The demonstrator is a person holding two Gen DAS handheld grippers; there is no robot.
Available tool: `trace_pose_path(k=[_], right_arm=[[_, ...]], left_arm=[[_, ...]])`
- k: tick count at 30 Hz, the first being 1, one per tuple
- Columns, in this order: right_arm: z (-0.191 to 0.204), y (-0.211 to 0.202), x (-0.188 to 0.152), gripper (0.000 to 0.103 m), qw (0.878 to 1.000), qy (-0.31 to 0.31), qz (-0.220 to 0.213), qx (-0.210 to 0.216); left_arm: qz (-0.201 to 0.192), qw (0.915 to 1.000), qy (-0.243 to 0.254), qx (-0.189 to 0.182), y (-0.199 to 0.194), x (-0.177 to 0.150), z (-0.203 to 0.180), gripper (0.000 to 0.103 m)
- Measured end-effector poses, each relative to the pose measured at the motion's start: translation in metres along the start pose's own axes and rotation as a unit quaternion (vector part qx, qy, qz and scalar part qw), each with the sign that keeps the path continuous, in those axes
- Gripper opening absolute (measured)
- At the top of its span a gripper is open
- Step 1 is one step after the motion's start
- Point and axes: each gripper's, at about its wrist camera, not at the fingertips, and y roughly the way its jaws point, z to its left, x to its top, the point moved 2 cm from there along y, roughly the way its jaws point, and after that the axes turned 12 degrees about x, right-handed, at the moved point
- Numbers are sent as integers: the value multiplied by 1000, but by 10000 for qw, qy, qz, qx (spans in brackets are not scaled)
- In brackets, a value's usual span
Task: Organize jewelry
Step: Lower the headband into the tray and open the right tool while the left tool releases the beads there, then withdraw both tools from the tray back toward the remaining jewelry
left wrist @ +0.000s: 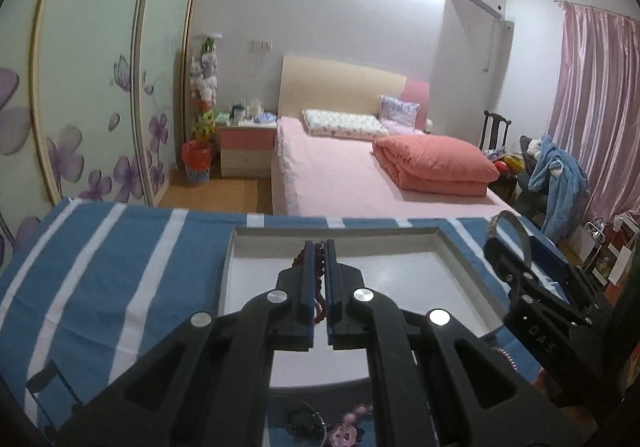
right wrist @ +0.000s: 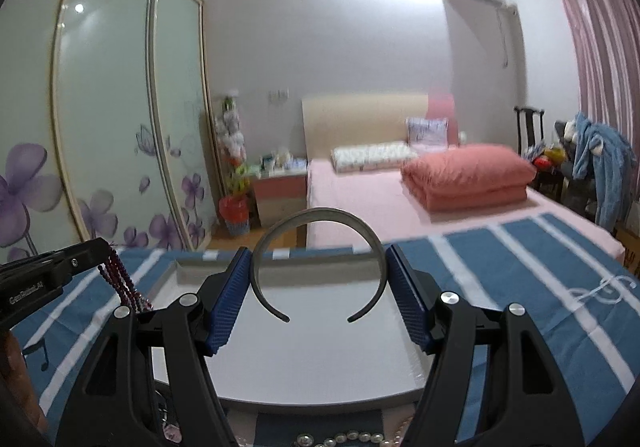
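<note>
My left gripper (left wrist: 319, 247) is shut on a dark red bead bracelet (left wrist: 319, 287), held above the white tray (left wrist: 460, 251); the beads hang from it in the right wrist view (right wrist: 124, 283). My right gripper (right wrist: 318, 267) is shut on a grey open metal bangle (right wrist: 318, 215), its fingers pressing on the two sides, above the tray (right wrist: 300, 351). The right gripper with the bangle also shows in the left wrist view (left wrist: 508, 243) at the tray's right edge.
The tray lies on a blue cloth with white stripes (left wrist: 100, 267). A pink cartoon charm with a chain (left wrist: 344, 433) lies near me on the cloth. A pearl string (right wrist: 352, 437) lies at the front edge. A pink bed (left wrist: 360, 175) stands beyond.
</note>
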Motion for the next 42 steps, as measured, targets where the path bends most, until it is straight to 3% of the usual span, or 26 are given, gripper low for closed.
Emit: trace_pose_path(k=[9, 13, 15, 17, 18, 26, 33, 38, 42], right_arm=[[-6, 51, -29, 68, 9911, 245, 1305, 87], [-7, 62, -34, 68, 9863, 338, 1614, 57], [-5, 68, -36, 70, 9834, 344, 1781, 77], [-4, 64, -35, 78, 9837, 337, 1765, 91], [-4, 58, -33, 80, 9853, 313, 1678, 79], [-11, 20, -12, 80, 9913, 333, 1269, 81], [-24, -17, -6, 80, 9937, 320, 1078, 9], [-42, -37, -18, 80, 9916, 335, 1226, -247], [-63, -41, -39, 80, 9839, 488, 1655, -458]], left_arm=[[656, 9977, 84, -130, 49, -26, -1, 5], [814, 9966, 76, -128, 61, -32, -3, 6], [825, 9965, 17, -108, 62, -32, 0, 12], [832, 9965, -46, -86, 60, -31, 5, 28], [799, 9968, -89, -48, 59, -29, 9, 30], [575, 9975, -353, 201, 26, -19, 43, 31], [556, 9974, -297, 346, -17, -41, 67, 40], [684, 9960, -222, 526, -37, -64, 83, 49], [940, 9937, -83, 597, -41, -87, 91, 56]])
